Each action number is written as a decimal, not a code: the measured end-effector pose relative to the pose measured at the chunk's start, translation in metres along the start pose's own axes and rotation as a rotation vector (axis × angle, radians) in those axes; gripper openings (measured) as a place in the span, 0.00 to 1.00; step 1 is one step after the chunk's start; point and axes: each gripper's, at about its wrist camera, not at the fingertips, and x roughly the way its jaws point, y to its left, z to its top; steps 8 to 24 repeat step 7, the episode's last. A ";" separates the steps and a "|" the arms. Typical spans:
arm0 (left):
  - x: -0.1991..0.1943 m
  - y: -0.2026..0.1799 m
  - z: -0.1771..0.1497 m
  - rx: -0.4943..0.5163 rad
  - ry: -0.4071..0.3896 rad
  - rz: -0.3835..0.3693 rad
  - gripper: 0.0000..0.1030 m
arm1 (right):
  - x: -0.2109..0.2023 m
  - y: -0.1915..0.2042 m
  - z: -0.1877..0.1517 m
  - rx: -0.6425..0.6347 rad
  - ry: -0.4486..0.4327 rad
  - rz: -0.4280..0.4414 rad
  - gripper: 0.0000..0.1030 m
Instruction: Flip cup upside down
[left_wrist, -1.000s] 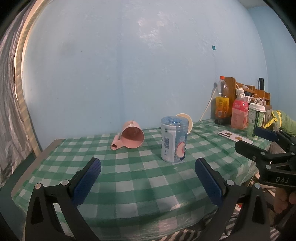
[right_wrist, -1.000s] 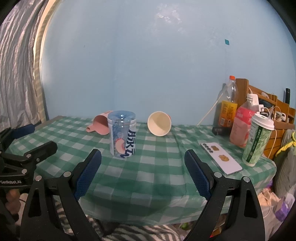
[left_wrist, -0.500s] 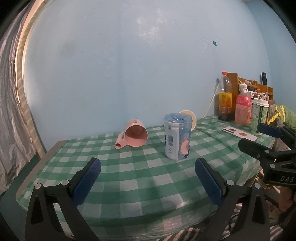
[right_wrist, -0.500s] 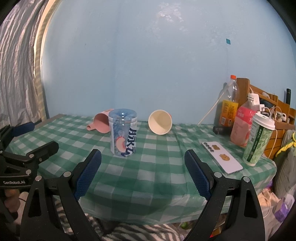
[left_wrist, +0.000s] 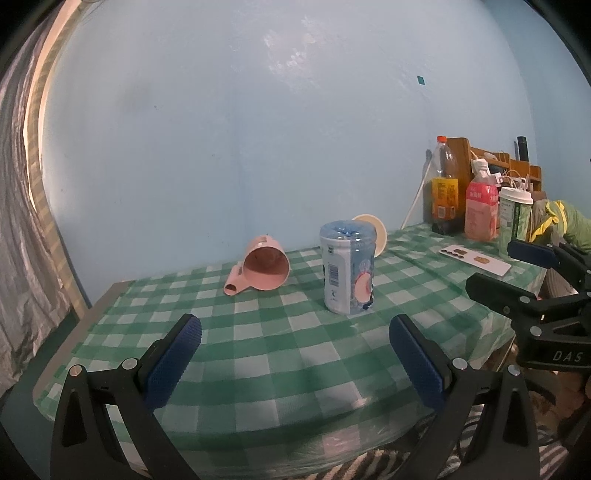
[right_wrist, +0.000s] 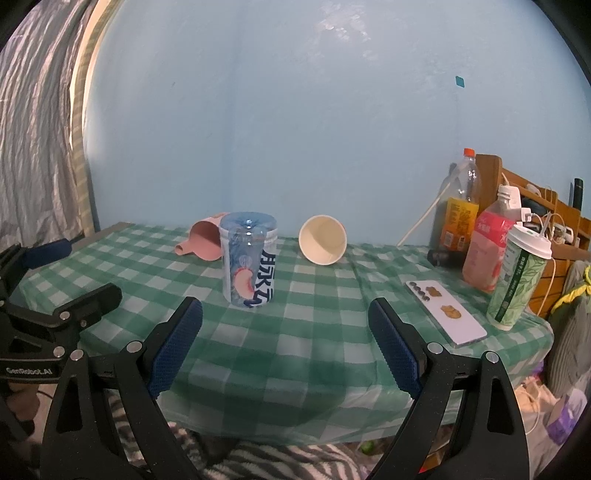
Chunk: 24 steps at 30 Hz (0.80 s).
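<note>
A pink cup with a handle lies on its side on the green checked tablecloth, mouth toward me; it also shows in the right wrist view. A cream paper cup lies on its side further right, partly hidden in the left wrist view. A clear blue plastic cup with a peach label stands between them with its closed end up, also seen in the right wrist view. My left gripper and right gripper are open and empty at the table's front edge.
Bottles, a pink drink and a green lidded cup stand at the table's right end, with a white phone lying flat before them. A wooden rack and cables stand behind. A curtain hangs at the left.
Both grippers have drawn back and shifted slightly; the cups look a little further off. Nothing on the table has moved.
</note>
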 end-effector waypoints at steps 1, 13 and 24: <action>0.000 -0.001 0.000 0.000 -0.001 -0.001 1.00 | 0.000 0.000 0.000 0.000 0.001 0.001 0.87; 0.000 -0.002 -0.001 0.006 -0.003 -0.002 1.00 | 0.000 0.002 -0.001 -0.003 0.007 0.002 0.87; 0.000 -0.002 -0.001 0.006 -0.003 -0.002 1.00 | 0.000 0.002 -0.001 -0.003 0.007 0.002 0.87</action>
